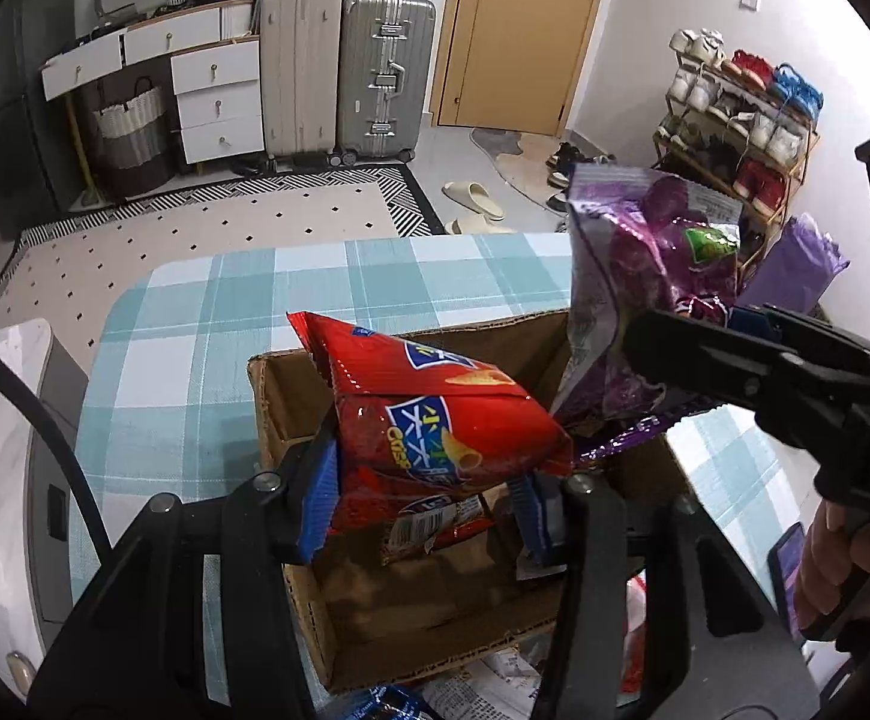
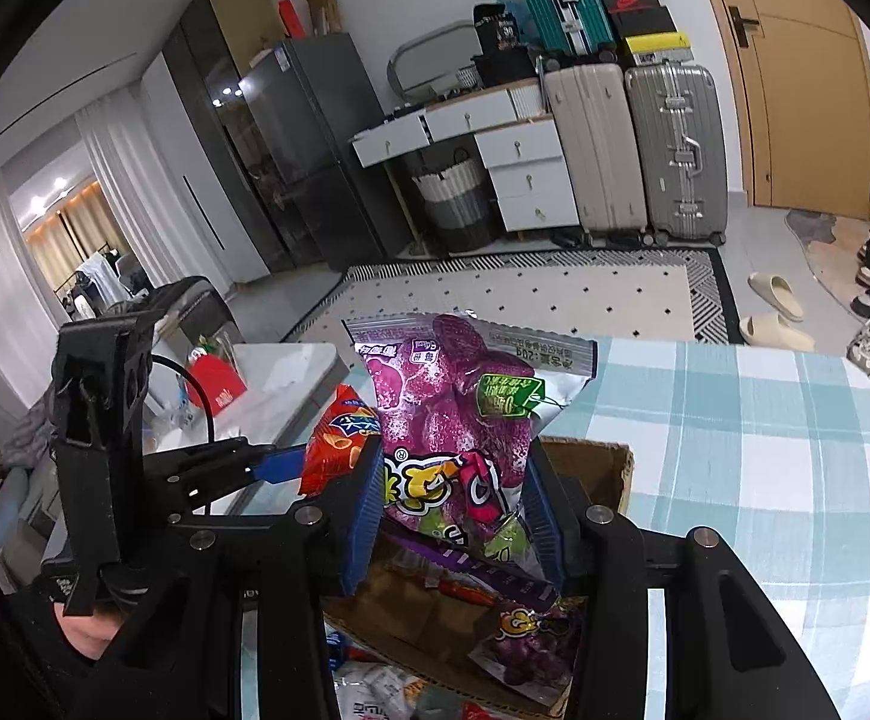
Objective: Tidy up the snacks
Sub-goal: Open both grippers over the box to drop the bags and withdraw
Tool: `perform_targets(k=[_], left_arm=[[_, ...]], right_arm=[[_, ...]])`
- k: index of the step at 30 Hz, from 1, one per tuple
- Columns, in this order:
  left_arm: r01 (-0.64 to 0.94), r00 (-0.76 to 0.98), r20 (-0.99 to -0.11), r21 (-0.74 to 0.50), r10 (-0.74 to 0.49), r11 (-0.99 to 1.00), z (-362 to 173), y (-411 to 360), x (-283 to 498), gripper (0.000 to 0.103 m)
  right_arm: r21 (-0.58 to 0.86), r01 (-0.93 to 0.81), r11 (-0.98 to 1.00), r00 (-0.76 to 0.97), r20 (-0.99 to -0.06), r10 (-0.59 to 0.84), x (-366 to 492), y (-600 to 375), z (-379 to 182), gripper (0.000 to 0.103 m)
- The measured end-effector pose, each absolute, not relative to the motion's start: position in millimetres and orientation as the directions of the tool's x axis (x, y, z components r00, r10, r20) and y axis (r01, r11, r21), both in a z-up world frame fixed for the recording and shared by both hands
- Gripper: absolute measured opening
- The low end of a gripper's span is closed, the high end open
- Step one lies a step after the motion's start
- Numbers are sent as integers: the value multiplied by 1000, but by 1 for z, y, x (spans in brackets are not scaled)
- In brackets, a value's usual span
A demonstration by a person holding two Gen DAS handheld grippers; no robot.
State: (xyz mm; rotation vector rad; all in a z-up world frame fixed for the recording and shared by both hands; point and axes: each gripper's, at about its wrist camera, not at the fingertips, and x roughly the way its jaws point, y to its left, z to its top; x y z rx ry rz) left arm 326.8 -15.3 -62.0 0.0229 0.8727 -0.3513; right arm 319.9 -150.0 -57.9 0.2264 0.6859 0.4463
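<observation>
My left gripper is shut on a red snack bag and holds it over an open cardboard box on the blue plaid table. My right gripper is shut on a purple snack bag, held upright over the same box. In the left wrist view the purple bag and the right gripper are at the right, above the box's far right corner. In the right wrist view the red bag and the left gripper are at the left. More purple packets lie inside the box.
The plaid tablecloth stretches beyond and left of the box. Loose packets lie on the table in front of the box. A white side table stands left of the table. Suitcases, drawers, a shoe rack and slippers are on the floor beyond.
</observation>
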Motion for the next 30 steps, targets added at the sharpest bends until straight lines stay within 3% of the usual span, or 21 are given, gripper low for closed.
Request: perform_targets(k=[20, 22, 26, 30], left_arm=[[285, 519, -823, -89, -232, 954, -93, -26, 348, 50], [278, 513, -828, -90, -227, 956, -94, -24, 349, 52], [267, 523, -826, -75, -210, 961, -91, -21, 347, 69], [270, 535, -818, -69, -209, 960, -83, -20, 340, 75]], right_arm=[[293, -310, 905, 644, -636, 426, 329, -145, -90, 47], [300, -304, 904, 642, -637, 427, 330, -146, -91, 50], [301, -301, 905, 642, -637, 426, 329, -146, -92, 51], [301, -303, 904, 650, -628, 427, 323, -147, -89, 51]])
